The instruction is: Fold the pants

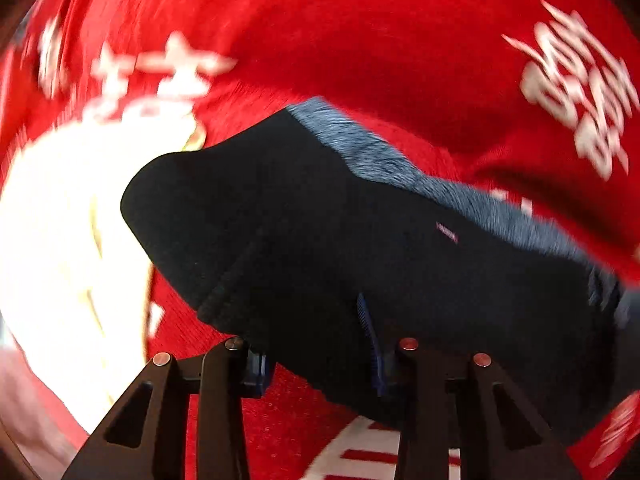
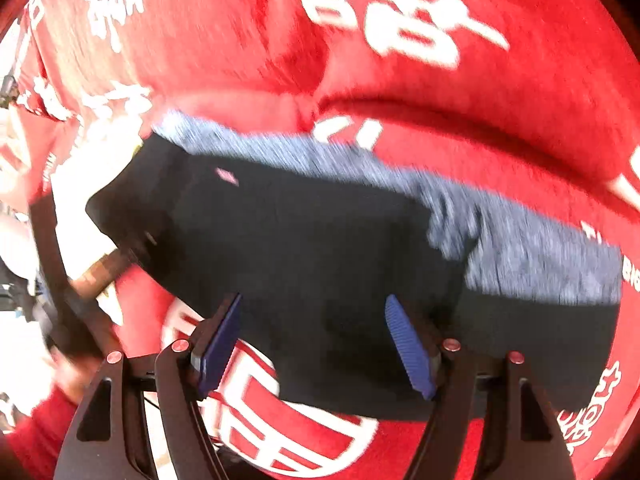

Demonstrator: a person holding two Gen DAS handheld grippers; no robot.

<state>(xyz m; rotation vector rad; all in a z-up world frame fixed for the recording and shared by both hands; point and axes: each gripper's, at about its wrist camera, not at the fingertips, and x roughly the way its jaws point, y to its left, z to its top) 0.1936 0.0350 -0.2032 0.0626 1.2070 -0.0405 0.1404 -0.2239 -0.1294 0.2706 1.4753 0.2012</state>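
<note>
Dark navy pants (image 1: 320,240) with a grey-blue band along the far edge lie folded on a red cloth. They also show in the right wrist view (image 2: 320,248). My left gripper (image 1: 320,356) is open, its blue pads low over the near edge of the pants. My right gripper (image 2: 316,340) is open, its blue-padded fingers (image 2: 408,344) spread over the near edge of the pants. Neither holds any fabric. Both views are motion-blurred.
A red cloth (image 1: 360,40) with white characters covers the surface under and around the pants (image 2: 440,100). A bright white patch (image 1: 60,220) lies at the left. A dark strap and a hand-like shape (image 2: 80,280) show at the far left of the right wrist view.
</note>
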